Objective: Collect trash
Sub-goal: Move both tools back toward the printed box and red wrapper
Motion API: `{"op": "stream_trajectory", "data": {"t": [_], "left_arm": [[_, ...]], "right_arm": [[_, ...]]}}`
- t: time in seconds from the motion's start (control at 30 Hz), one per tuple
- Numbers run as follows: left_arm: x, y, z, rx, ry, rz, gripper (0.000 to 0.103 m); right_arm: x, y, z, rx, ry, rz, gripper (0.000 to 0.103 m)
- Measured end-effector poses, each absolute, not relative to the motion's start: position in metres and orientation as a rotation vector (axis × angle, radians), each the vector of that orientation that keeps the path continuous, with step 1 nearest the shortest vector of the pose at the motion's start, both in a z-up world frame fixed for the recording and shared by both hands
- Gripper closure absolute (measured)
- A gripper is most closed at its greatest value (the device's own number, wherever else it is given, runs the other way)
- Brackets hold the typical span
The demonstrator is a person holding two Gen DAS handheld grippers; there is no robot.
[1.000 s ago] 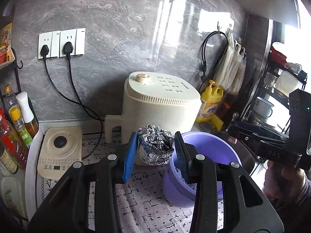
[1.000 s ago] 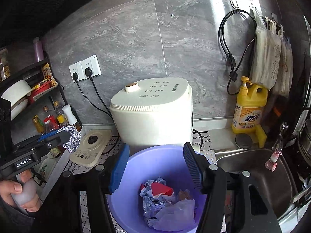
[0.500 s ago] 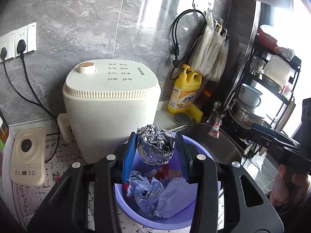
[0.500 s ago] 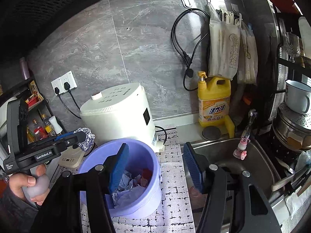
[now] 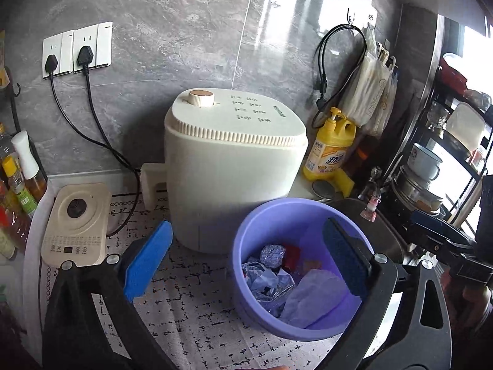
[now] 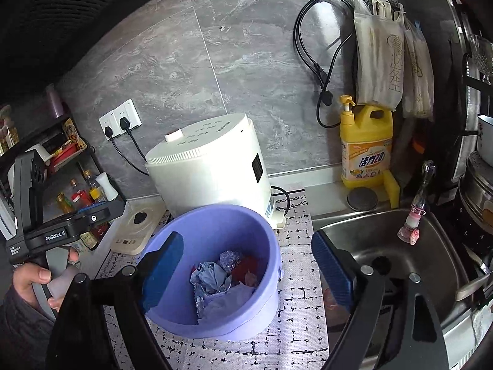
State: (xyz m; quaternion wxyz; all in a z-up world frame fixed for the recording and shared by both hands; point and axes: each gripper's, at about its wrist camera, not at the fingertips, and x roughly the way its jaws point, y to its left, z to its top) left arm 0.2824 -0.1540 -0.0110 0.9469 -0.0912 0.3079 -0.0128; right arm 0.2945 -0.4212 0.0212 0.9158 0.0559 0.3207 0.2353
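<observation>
The left gripper (image 5: 246, 262) has just been opening; its blue pads are spread wide with nothing between them, so the crumpled silver foil ball (image 5: 272, 254) could fall into the round purple plastic bucket (image 5: 255, 222), where it lies on other wrappers. The right gripper (image 6: 246, 265) has also just been opening, and it is empty. The bucket stands on the patterned mat near the bench's sink edge. The cream cooker (image 5: 234, 160) is close behind, the steel sink (image 6: 400, 246) just beside.
</observation>
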Motion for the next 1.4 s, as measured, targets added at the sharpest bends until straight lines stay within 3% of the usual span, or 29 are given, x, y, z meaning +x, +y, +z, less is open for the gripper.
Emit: {"op": "stream_trajectory", "data": {"t": [0.23,0.7,1.2,1.4], "left_arm": [[0.249,-0.11,-0.005,-0.17,0.623,0.01,0.006],[0.192,-0.019,-0.009,-0.188,0.625,0.058,0.006],[0.159,0.051,-0.079,-0.163,0.778,0.058,0.006],[0.163,0.06,-0.11,-0.114,0.855,0.017,0.01]], "right_arm": [[0.283,-0.39,0.021,0.131,0.657,0.467,0.009],[0.248,-0.286,0.031,0.064,0.65,0.522,0.008],[0.213,-0.204,-0.002,-0.026,0.743,0.576,0.01],[0.201,-0.187,-0.022,-0.035,0.795,0.572,0.017]]}}
